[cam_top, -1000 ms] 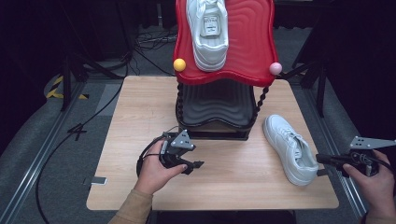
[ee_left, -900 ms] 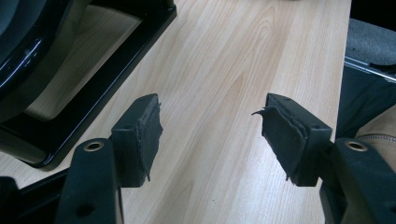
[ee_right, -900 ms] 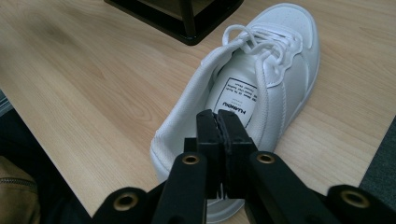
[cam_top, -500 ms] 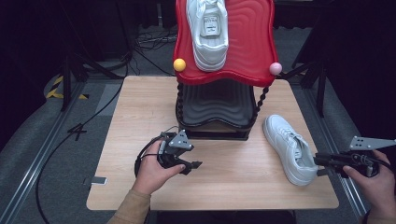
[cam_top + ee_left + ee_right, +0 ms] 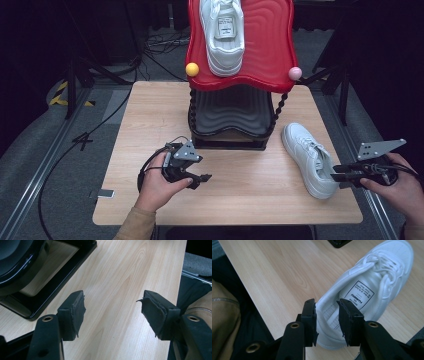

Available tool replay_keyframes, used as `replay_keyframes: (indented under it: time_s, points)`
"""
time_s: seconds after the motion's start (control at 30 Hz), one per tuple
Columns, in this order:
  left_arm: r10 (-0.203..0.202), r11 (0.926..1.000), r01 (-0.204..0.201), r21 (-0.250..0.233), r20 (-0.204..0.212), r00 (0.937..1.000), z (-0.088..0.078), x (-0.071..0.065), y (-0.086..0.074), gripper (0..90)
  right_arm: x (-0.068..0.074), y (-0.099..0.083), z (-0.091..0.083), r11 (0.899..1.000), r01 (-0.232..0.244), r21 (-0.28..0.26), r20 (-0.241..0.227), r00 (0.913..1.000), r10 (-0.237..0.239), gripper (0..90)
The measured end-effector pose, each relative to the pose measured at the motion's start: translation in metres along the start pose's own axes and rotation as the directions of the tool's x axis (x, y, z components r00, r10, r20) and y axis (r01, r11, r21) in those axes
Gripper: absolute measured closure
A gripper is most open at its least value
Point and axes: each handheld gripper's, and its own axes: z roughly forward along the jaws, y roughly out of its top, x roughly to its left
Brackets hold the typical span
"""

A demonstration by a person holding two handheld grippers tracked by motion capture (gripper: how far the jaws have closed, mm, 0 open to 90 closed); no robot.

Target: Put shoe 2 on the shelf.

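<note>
Overhead, we see a light wooden table [image 5: 240,165] in the middle of the frame, with dark floor around it. At the table's far edge stands a two-tier shoe rack [image 5: 232,117]: a glossy red wavy shelf [image 5: 270,45] on top, a black wavy shelf below, and twisted black posts between them. One white sneaker [image 5: 223,35] lies on the red shelf at the top centre of the frame. A yellow ball [image 5: 192,69] and a pink ball [image 5: 295,73] sit at the shelf's front corners.

A second white sneaker [image 5: 310,159] lies on the table at the right of the frame, just beside the rack's base, heel toward the bottom.

At lower right, the right hand [image 5: 397,182] holds the right gripper [image 5: 327,315]. In the right gripper view its jaws straddle the sneaker's heel collar, one outside the shoe and one inside, close to the padding; we cannot tell whether they press it. A printed label shows on the insole.

At lower left, the left hand [image 5: 160,182] holds the left gripper [image 5: 112,307] just in front of the rack. In the left gripper view its jaws stand wide apart above bare wood, holding nothing.
</note>
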Motion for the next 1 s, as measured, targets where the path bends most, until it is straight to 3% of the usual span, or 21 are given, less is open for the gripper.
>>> replay_keyframes:
  time_s: [0.1,0.17,0.23,0.53,0.73,0.87,0.9,1.0]
  points:
    - [-0.012,0.9999,0.012,0.002,-0.006,0.9999,-0.002,0.0,-0.001,36.0,0.0,0.003,0.004,1.0,0.01,0.027,-0.008,0.9999,-0.01,66.6]
    - [-0.016,0.9999,0.016,0.0,-0.013,0.9998,-0.004,0.0,-0.004,36.0,0.001,0.008,0.017,0.994,0.038,0.105,-0.029,0.999,-0.035,64.8]
    - [-0.02,0.9998,0.02,0.002,-0.017,0.9997,-0.005,0.0,-0.004,36.0,0.001,0.008,0.019,0.991,0.046,0.122,-0.031,0.9986,-0.043,64.4]
    - [-0.045,0.9989,0.045,-0.013,-0.043,0.998,-0.012,0.0,-0.009,36.1,0.0,0.009,0.051,0.956,0.088,0.279,-0.068,0.9951,-0.072,61.5]
    - [-0.062,0.998,0.061,-0.017,-0.052,0.9967,-0.017,0.001,-0.015,36.1,0.001,0.01,0.066,0.937,0.123,0.326,-0.088,0.9912,-0.099,62.0]
    - [-0.083,0.9964,0.081,-0.024,-0.063,0.9946,-0.023,0.001,-0.02,36.0,0.003,0.011,0.077,0.918,0.144,0.369,-0.101,0.9883,-0.114,63.4]
    - [-0.087,0.9959,0.085,-0.029,-0.063,0.9942,-0.025,0.002,-0.022,36.0,0.004,0.012,0.078,0.909,0.144,0.391,-0.091,0.9889,-0.118,64.8]
    - [-0.094,0.9952,0.092,-0.034,-0.07,0.9931,-0.03,0.002,-0.025,36.0,0.004,0.014,0.079,0.907,0.149,0.394,-0.09,0.9883,-0.123,65.8]
